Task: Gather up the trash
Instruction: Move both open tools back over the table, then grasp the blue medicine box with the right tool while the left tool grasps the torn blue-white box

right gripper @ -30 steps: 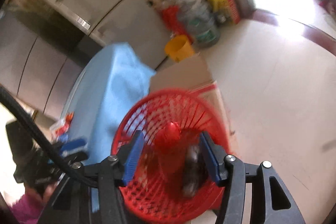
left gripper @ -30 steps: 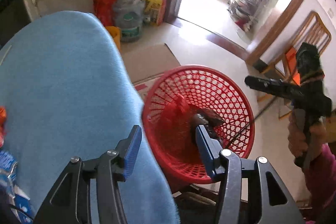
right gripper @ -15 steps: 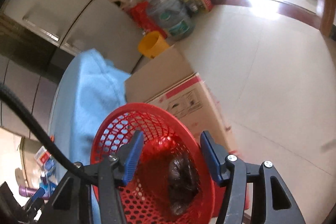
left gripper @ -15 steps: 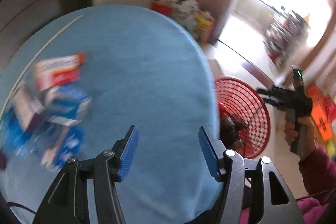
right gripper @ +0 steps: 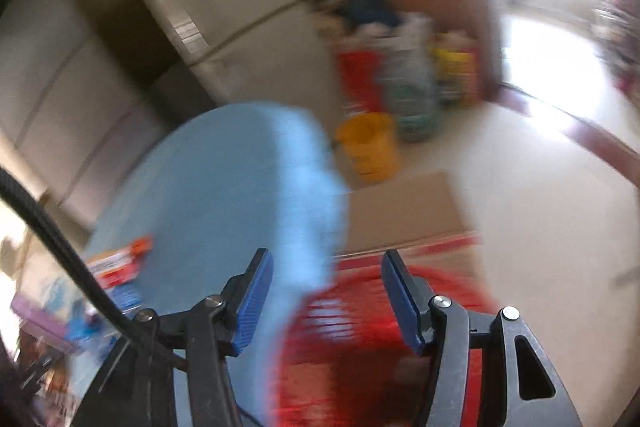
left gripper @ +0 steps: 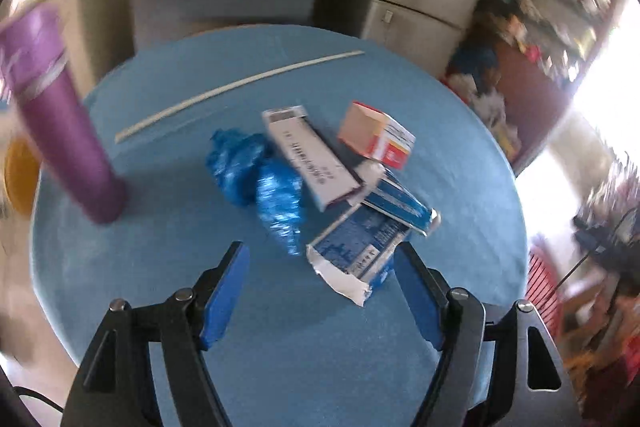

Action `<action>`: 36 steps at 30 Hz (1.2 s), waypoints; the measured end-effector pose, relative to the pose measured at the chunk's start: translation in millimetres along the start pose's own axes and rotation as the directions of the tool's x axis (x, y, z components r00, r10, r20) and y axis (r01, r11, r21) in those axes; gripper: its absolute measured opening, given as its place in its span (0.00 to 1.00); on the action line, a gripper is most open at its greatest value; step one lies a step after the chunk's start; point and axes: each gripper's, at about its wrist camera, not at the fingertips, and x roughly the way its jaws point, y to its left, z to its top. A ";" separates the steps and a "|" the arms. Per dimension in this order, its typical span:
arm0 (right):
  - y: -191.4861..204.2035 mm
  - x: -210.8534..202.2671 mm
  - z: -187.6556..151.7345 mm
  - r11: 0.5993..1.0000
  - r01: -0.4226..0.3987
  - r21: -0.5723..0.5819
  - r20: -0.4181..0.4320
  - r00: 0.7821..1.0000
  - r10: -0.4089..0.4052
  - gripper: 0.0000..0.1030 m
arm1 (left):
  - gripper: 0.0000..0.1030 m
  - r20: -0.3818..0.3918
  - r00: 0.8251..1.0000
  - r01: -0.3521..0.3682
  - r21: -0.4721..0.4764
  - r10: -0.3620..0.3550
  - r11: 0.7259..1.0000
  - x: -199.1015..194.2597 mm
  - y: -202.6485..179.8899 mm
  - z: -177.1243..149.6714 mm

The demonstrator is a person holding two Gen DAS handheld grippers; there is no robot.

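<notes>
Blue tablecloth [left gripper: 168, 227], red basket [right gripper: 360, 347]

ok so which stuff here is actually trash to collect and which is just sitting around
Part of the job:
- torn blue carton
- crumpled blue wrapper
- white box
- orange and white box
- red basket
- left gripper, open

Probably just lying about:
- purple bottle
- white stick
- yellow bucket
</notes>
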 end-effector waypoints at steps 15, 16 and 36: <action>164.1 173.7 -39.5 0.870 -0.399 0.290 -0.467 0.734 0.493 0.60 | 0.73 -0.091 0.992 0.093 0.032 -0.090 0.995 40.3 1.3 -29.7; 166.9 178.5 -40.0 0.873 -0.382 0.303 -0.474 0.734 0.486 0.61 | 0.73 -0.096 0.991 0.095 0.040 -0.090 0.995 44.6 0.5 -29.8; 255.1 232.5 -24.7 0.991 -0.115 0.070 -0.507 0.851 0.135 0.75 | 0.74 -0.173 0.955 0.266 0.132 -0.242 0.955 117.1 -22.2 -4.5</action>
